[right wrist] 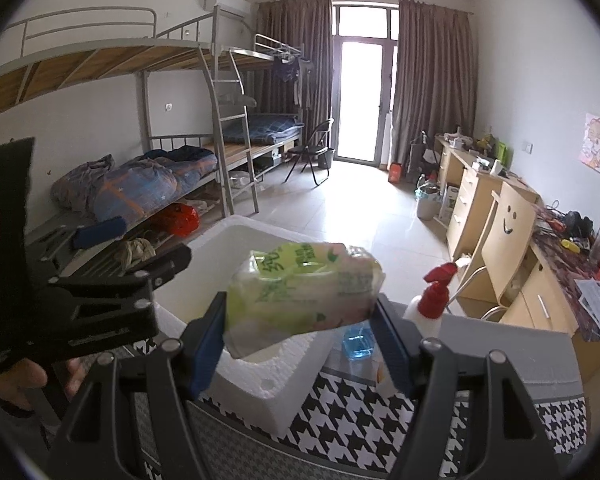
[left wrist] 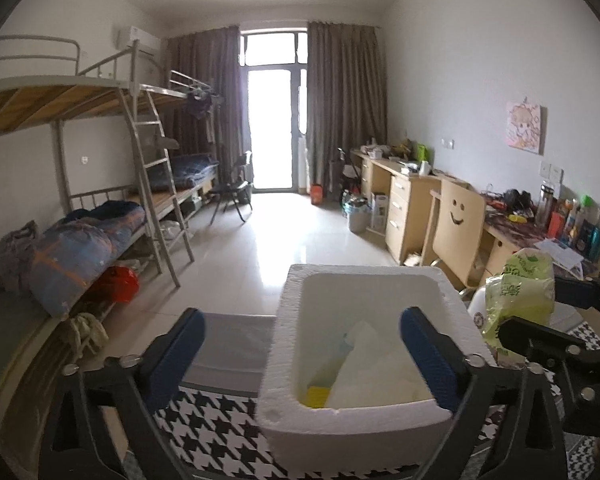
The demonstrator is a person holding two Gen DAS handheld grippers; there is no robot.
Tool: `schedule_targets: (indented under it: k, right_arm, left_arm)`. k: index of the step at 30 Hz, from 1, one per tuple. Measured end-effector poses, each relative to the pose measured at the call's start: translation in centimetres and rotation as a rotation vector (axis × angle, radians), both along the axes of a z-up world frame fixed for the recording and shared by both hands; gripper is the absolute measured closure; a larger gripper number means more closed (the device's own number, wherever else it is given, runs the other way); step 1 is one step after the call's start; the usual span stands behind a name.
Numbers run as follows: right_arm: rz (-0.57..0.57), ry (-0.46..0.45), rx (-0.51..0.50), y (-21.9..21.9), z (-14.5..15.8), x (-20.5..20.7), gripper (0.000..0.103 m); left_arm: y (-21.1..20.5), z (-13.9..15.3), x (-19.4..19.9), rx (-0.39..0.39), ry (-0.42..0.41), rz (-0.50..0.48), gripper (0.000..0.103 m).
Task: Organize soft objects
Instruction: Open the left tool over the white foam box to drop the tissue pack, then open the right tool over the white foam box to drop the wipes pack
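A white foam box (left wrist: 360,412) stands on a houndstooth cloth (left wrist: 216,424). White soft packs (left wrist: 376,368) and a yellow item (left wrist: 314,396) lie inside it. My left gripper (left wrist: 300,356) is open and empty, its fingers straddling the box's left wall. My right gripper (right wrist: 300,340) is shut on a green tissue pack (right wrist: 300,292) and holds it above the box's near corner (right wrist: 268,384). In the left wrist view the pack (left wrist: 518,292) hangs at the right of the box. The left gripper also shows in the right wrist view (right wrist: 100,236).
A spray bottle (right wrist: 428,304) with a red head stands right of the box. Bunk beds (left wrist: 80,216) line the left wall. Desks (left wrist: 412,200) and a smiley-backed chair (left wrist: 456,224) line the right wall. Tiled floor lies between.
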State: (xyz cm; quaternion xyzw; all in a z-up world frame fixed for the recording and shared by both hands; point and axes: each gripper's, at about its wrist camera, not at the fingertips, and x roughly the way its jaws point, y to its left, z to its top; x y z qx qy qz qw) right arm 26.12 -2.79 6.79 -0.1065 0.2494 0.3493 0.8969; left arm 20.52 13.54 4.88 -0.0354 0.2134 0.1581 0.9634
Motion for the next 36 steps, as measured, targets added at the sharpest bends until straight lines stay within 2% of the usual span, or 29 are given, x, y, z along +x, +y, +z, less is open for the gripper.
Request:
schedule_targets:
  k: [10,15,22,25,36]
  right_arm:
    - [0.041,0.026,-0.013,2.3,-0.4,0.9,0.029]
    - [0.054,0.050,-0.022,3.3,-0.9,1.4,0.029]
    - [0.052,0.067,-0.043,4.5,-1.4,2.6,0.029]
    - [0.058,0.073,-0.049,5.0,-1.6,2.7,0.029]
    - [0.068,0.104,-0.063,5.5,-2.1,2.8,0.021]
  left_arm:
    - [1.2,-0.5,-1.1,-0.017,0.034,0.047,0.001]
    - [2.4,-0.6,-2.1,-0.070,-0.005,0.064,0.001]
    - [3.5,-1.1,-2.6,-0.019,0.026,0.175,0.001]
    - [3.5,-1.3,-2.7,0.009,0.035,0.192,0.001]
    - [4.1,-1.5,-3.3,0.013,0.037,0.195,0.001]
